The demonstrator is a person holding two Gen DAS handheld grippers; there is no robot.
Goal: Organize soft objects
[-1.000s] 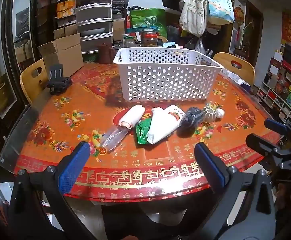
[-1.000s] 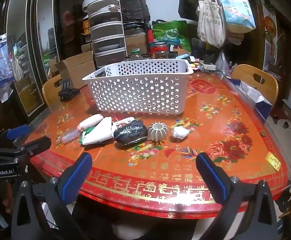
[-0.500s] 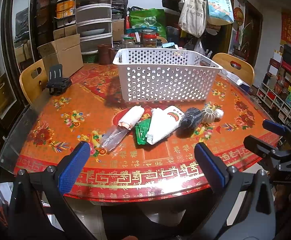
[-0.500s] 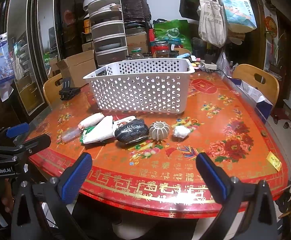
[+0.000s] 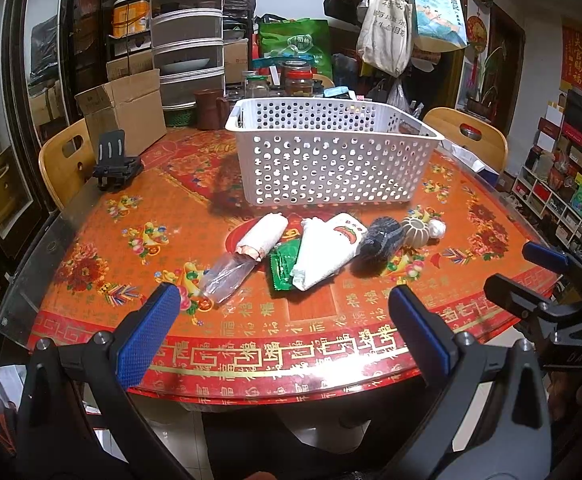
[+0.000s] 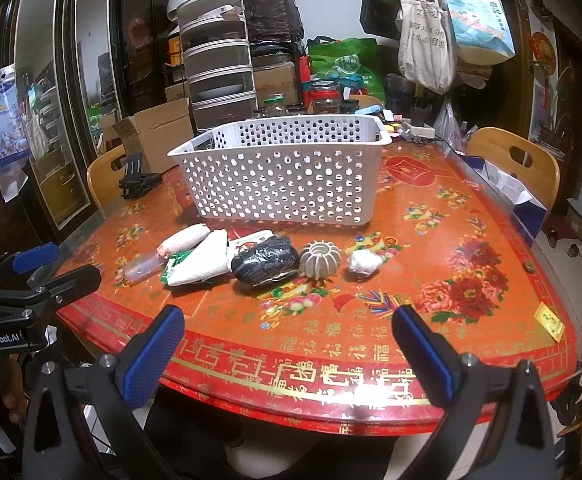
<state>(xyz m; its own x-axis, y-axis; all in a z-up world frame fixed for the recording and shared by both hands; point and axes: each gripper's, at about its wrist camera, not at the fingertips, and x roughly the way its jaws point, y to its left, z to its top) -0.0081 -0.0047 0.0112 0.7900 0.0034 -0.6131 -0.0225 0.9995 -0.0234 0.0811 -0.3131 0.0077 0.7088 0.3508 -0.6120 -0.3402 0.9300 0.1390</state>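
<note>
Right wrist view recorded both grippers spread wide and empty at the table edge, soft items crowded before the basket, apparently empty; tight overlap risked snagging neighbours.

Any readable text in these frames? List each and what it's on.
"GenRobot.AI": left hand-held gripper, side of its body.
"福": repeated along the tablecloth border.
"DAS": right hand-held gripper, faint, uncertain.
Tote bag, red wall scroll, snack packets: print too blurred to read.
</note>
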